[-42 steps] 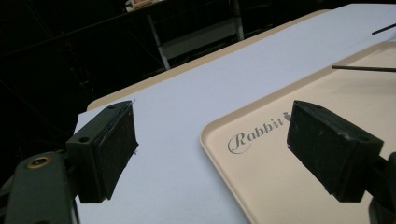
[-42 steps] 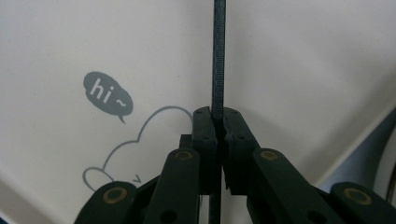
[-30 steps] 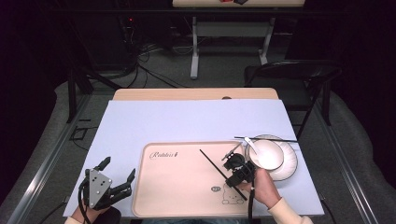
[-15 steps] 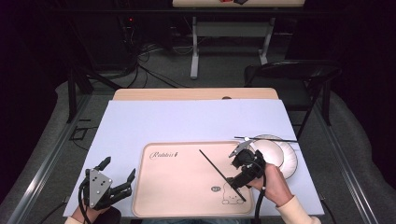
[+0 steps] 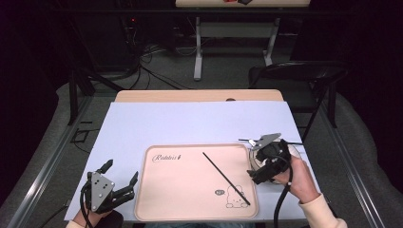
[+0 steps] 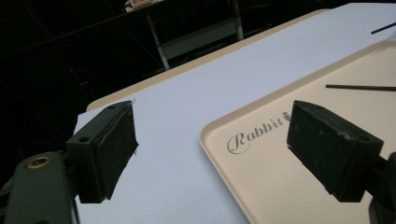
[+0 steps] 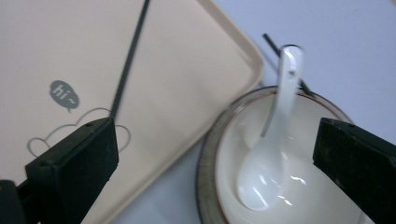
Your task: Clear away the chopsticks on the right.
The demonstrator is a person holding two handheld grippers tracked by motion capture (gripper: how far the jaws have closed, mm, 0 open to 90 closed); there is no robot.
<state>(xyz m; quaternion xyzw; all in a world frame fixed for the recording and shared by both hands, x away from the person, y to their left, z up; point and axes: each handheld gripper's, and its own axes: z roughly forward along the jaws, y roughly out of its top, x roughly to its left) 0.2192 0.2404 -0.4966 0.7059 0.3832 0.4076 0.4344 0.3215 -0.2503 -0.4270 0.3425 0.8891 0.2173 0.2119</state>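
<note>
A pale blue mat (image 5: 190,121) covers the table, and a beige tray (image 5: 190,190) lies on it near the person. On the tray lies one black chopstick (image 5: 225,178), slanted. A white bowl (image 7: 299,186) stands just beside the tray's right edge, with a white spoon (image 7: 273,144) inside it, its handle leaning on the rim. A second chopstick (image 7: 273,46) lies behind the bowl. The right gripper (image 5: 266,161) hovers over the bowl; its jaws have just been opening, are spread wide and hold nothing. The left gripper (image 5: 111,187) is spread too, empty, at the tray's left edge.
</note>
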